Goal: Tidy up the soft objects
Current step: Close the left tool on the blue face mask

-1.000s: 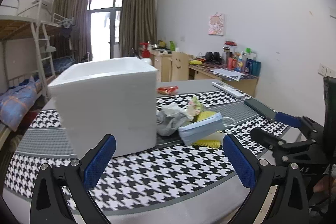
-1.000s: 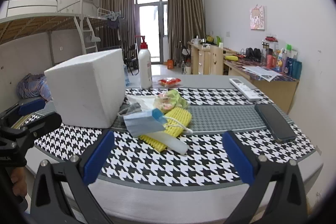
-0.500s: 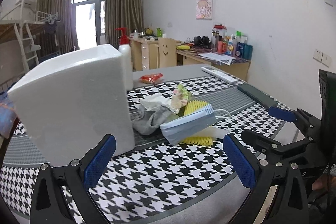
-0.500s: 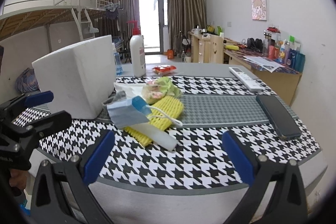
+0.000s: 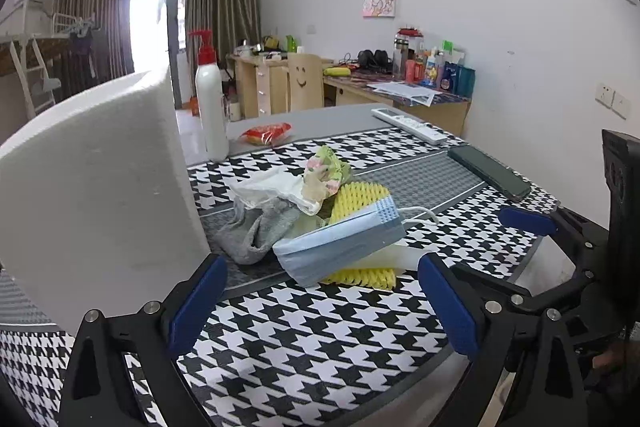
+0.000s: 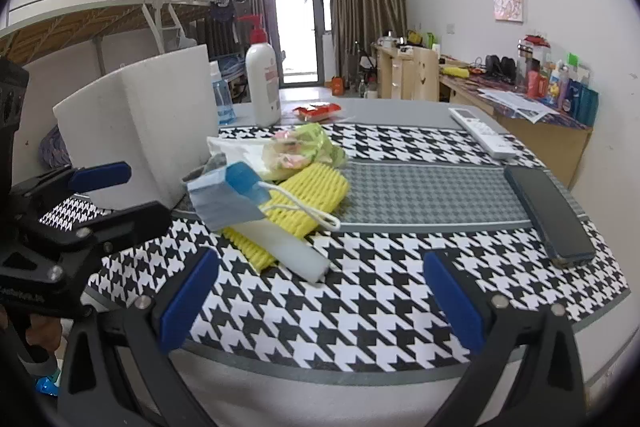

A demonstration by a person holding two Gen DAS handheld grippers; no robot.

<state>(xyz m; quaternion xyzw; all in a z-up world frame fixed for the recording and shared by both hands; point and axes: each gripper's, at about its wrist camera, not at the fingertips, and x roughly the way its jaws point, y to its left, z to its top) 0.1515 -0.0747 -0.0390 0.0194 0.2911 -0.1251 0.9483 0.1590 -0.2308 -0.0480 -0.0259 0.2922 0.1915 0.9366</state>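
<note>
1. Fingers of the left gripper [image 5: 322,301] and right gripper [image 6: 320,301] gape empty; the left's have just narrowed slightly.
2. Mask [image 5: 340,243] tops the soft pile beside the foam box [image 5: 92,187] on the worktop [image 6: 360,307], likely first pick.

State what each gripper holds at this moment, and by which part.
Nothing is held. The left gripper and the right gripper both stand open over the table edge, short of the face mask on the pile.

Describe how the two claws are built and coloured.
Both are alike: the left claw and right claw have black angular frames with silver bolt heads and two fingers faced with blue pads. No cables or sleeves show.
</note>
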